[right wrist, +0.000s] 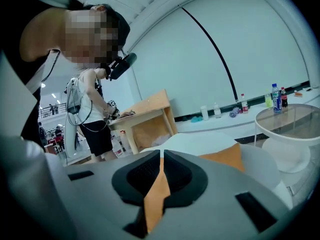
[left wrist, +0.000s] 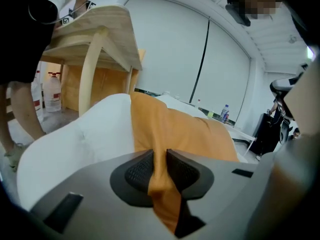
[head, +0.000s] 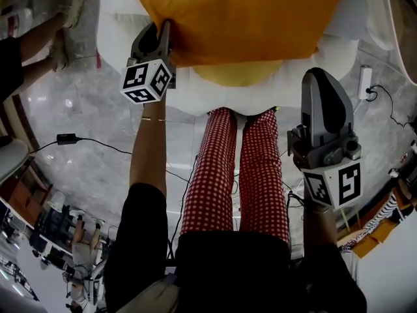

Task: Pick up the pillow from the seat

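Note:
An orange pillow (head: pixel 241 18) lies on a white cushioned seat (head: pixel 120 41) at the top of the head view. My left gripper (head: pixel 163 28) is at the pillow's lower left corner. In the left gripper view its pads pinch a fold of the orange pillow (left wrist: pixel 175 129), with the white seat (left wrist: pixel 75 144) to the left. My right gripper (head: pixel 320 75) hovers in front of the seat's right side, apart from the pillow, jaws shut. In the right gripper view the gripper (right wrist: pixel 161 166) holds nothing, and the pillow (right wrist: pixel 227 156) shows beyond it.
The person's legs in red checked trousers (head: pixel 260 175) stand against the seat's front. A cable (head: pixel 98 145) crosses the marble floor, and a power strip (head: pixel 365 83) lies at right. A wooden table (left wrist: pixel 95 34) and a round glass table (right wrist: pixel 290 116) stand nearby. Another person (head: pixel 39 44) stands at left.

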`<action>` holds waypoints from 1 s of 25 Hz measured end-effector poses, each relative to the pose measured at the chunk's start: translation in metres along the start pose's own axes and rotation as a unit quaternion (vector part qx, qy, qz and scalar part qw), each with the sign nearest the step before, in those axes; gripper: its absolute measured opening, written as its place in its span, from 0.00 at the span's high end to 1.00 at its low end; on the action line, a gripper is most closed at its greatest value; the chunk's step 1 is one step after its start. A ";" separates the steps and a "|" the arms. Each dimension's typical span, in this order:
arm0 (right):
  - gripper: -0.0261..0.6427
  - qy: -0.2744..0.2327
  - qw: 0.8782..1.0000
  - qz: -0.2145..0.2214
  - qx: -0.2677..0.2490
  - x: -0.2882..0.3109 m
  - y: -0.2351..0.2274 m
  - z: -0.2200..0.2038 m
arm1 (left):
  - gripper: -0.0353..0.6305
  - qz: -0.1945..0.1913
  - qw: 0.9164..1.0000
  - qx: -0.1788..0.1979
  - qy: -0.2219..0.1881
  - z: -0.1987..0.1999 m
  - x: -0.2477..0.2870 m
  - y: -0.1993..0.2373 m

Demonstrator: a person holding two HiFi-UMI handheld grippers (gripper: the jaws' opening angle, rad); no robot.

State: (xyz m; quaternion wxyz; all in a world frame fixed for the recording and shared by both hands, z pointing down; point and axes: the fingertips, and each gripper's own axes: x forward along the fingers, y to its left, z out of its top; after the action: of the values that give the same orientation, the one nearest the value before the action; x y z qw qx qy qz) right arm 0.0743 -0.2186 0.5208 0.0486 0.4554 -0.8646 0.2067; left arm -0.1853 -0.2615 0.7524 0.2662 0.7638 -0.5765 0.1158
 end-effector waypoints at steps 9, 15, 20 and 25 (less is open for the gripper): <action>0.93 0.006 0.999 -0.037 -0.015 -0.004 -0.064 -0.008 | 0.83 0.055 0.998 0.011 -0.001 0.004 -0.005 -0.007; 0.93 -0.001 0.998 -0.055 -0.007 -0.002 -0.100 -0.017 | 0.84 0.082 0.997 0.011 -0.012 0.006 -0.011 -0.009; 0.91 0.011 0.998 -0.062 -0.013 0.006 -0.128 -0.039 | 0.85 0.100 0.995 0.006 -0.022 0.005 -0.012 -0.012; 0.85 0.023 0.996 -0.077 -0.027 0.011 -0.155 -0.057 | 0.85 0.109 0.994 -0.003 -0.022 0.004 -0.013 -0.011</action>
State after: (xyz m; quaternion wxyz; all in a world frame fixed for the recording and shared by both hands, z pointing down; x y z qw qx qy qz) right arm 0.1875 -0.2815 0.6244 0.0968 0.5143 -0.8307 0.1898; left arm -0.1796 -0.2511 0.7402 0.2421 0.6978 -0.6623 0.1257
